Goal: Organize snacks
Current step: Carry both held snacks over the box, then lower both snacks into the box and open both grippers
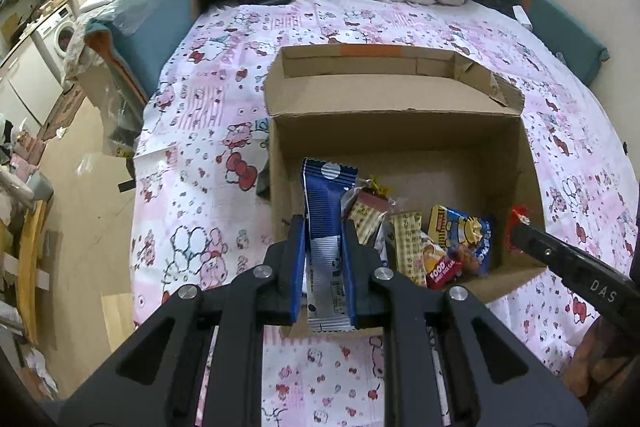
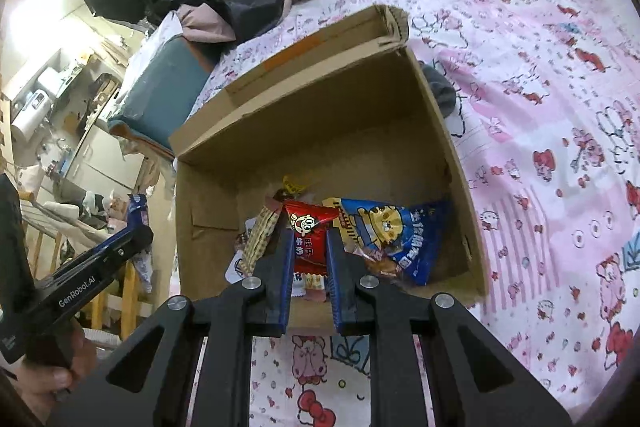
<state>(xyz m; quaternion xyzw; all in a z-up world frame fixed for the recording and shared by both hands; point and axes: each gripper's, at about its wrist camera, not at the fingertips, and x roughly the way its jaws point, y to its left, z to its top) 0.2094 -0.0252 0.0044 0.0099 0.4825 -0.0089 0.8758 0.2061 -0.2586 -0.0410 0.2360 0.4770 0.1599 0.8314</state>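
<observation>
Pinching one blue-and-white striped packet [image 1: 326, 227] upright between its fingers, the left gripper [image 1: 325, 223] hangs over the near left edge of one open cardboard box [image 1: 400, 139] on the bed [image 1: 192, 131]. Inside lie a checked tan bar [image 1: 408, 239] and a blue cartoon-tiger bag [image 2: 390, 231]. Rightward, the right gripper [image 2: 310, 239] clamps one red packet [image 2: 310, 227] with a cartoon face above them.

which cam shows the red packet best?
Right wrist: the red packet sits centered between the right gripper jaws, its cartoon face visible, over the box. Left wrist shows only a red sliver past that gripper's tip.
</observation>
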